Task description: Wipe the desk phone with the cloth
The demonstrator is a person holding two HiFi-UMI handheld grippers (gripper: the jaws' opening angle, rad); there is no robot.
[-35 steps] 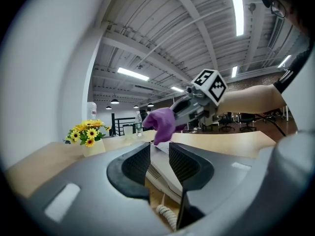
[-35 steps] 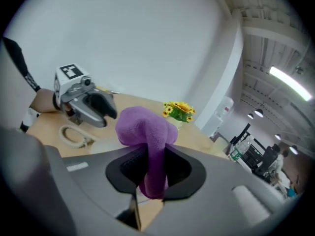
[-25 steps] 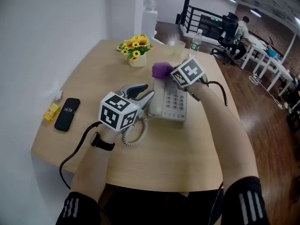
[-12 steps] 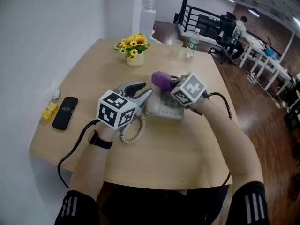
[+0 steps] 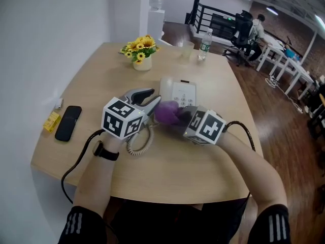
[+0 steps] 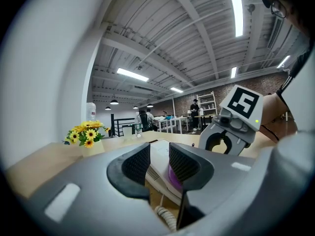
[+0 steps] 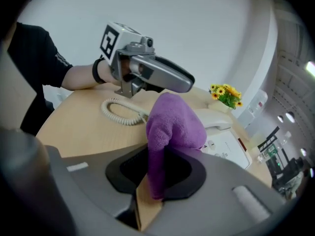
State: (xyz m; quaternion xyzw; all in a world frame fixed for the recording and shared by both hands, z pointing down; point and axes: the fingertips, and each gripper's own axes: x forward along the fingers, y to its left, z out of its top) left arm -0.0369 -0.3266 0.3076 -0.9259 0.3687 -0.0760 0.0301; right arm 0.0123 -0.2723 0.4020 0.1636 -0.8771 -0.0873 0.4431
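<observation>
Two tongs flank the desk phone (image 5: 182,91). The right tongs (image 5: 175,117) are clenched on the purple cloth (image 5: 166,112) at its 6 o'clock edge, and the left tongs (image 5: 152,99) are slightly parted at 8 o'clock, grasping nothing. We judge the wiping underway — the far end at 12 o'clock is likely left. Bare table (image 5: 101,75) opens at 3 o'clock — the coiled cord (image 5: 136,145) crowds 7 o'clock.
</observation>
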